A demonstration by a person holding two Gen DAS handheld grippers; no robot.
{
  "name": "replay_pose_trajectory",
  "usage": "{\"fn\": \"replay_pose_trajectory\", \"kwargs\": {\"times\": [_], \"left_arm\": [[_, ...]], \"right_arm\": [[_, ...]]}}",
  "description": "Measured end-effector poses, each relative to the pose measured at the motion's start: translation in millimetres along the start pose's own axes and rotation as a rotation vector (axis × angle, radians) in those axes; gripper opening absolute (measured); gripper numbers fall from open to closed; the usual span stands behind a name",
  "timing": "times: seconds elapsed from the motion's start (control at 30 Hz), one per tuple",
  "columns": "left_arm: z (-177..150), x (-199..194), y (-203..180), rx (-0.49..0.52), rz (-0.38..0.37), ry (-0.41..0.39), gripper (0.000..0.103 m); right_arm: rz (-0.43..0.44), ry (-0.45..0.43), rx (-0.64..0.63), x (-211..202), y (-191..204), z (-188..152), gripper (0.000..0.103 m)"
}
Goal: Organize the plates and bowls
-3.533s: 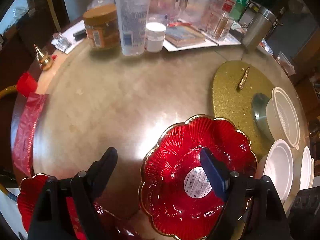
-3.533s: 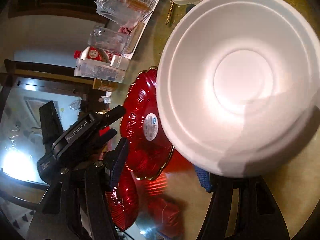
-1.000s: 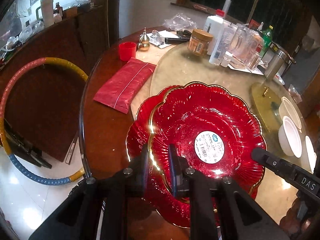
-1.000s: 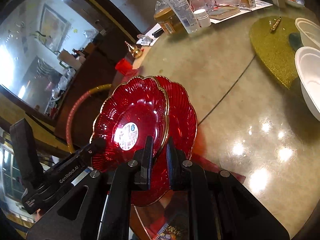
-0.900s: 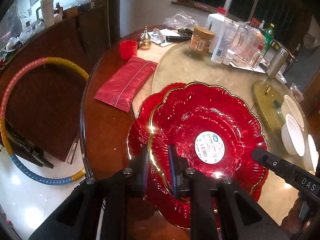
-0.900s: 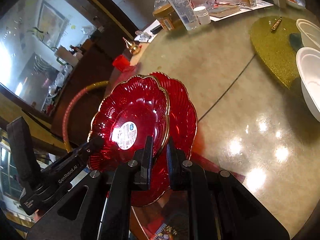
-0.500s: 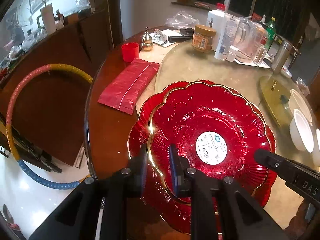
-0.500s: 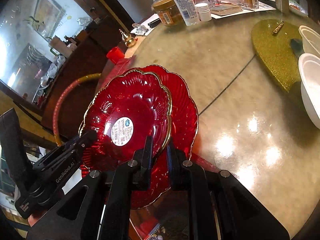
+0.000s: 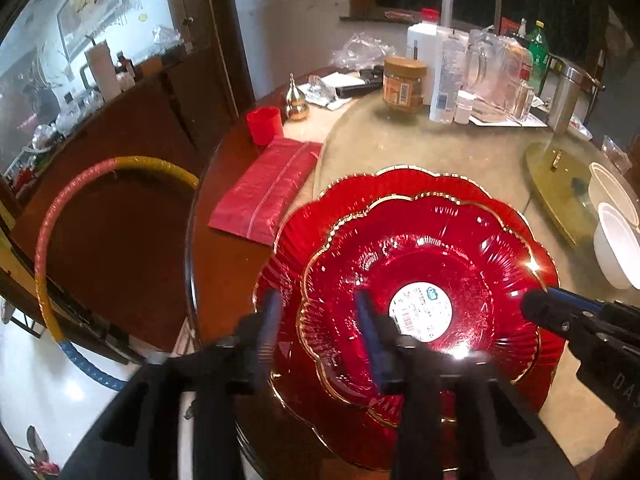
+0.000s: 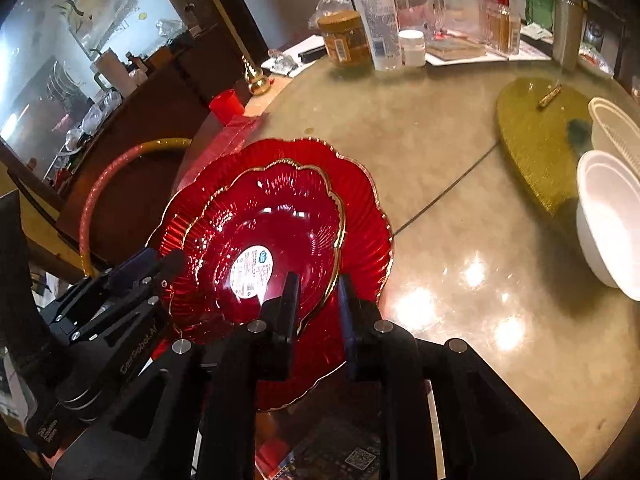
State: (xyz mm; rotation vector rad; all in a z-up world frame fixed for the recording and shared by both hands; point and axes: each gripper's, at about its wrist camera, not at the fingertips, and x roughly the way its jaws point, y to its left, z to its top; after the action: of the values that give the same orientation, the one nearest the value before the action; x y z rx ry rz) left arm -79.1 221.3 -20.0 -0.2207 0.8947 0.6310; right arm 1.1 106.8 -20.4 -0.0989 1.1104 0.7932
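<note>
A smaller red scalloped plate with a white label lies nested on a larger red plate at the table's near edge; both show in the right wrist view, the smaller on the larger. My left gripper is open, its fingers straddling the plates' near-left rims. My right gripper is open, its fingers either side of the smaller plate's rim. White bowls sit at the right.
A round glass-topped table holds bottles and jars at the back, a gold mat, a red cup and a red packet. A hoop leans left of the table.
Both grippers, which were shut on the smaller plate's rim, have opened. The smaller plate now rests centred on the larger one.
</note>
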Motion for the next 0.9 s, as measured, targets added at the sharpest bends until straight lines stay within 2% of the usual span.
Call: {"fn": "replay_pose_trajectory", "kwargs": {"times": [0.03, 0.07, 0.13, 0.2, 0.27, 0.33, 0.4, 0.6, 0.9], "left_arm": [[0.3, -2.7, 0.1, 0.002, 0.012, -0.014, 0.061], [0.6, -4.0, -0.1, 0.003, 0.020, -0.022, 0.062], [1.6, -7.9, 0.0, 0.011, 0.039, -0.041, 0.063], [3.5, -10.4, -0.3, 0.021, 0.059, -0.051, 0.065], [5.0, -12.9, -0.4, 0.025, 0.073, -0.065, 0.068], [5.7, -16.6, -0.7, 0.026, 0.094, -0.081, 0.076], [6.9, -20.8, -1.9, 0.029, 0.100, -0.098, 0.077], [10.0, -27.9, -11.9, 0.060, 0.134, -0.123, 0.077], [15.5, -40.2, -42.4, 0.120, 0.132, -0.155, 0.077]], "right_arm": [[-0.004, -0.009, 0.003, -1.8, -1.2, 0.2, 0.024], [-0.004, -0.022, 0.011, -4.9, -3.2, 0.7, 0.034], [0.022, -0.049, 0.026, -11.4, -5.3, 1.3, 0.048], [0.051, -0.086, 0.049, -20.6, -8.5, 1.9, 0.068], [0.096, -0.113, 0.057, -27.8, -9.9, 1.3, 0.070], [0.112, -0.136, 0.062, -35.0, -11.7, 0.2, 0.070], [0.125, -0.153, 0.067, -39.5, -13.3, -0.3, 0.084], [0.167, -0.173, 0.105, -46.2, -26.9, -2.7, 0.084], [0.195, -0.198, 0.159, -62.5, -58.4, -8.7, 0.084]]}}
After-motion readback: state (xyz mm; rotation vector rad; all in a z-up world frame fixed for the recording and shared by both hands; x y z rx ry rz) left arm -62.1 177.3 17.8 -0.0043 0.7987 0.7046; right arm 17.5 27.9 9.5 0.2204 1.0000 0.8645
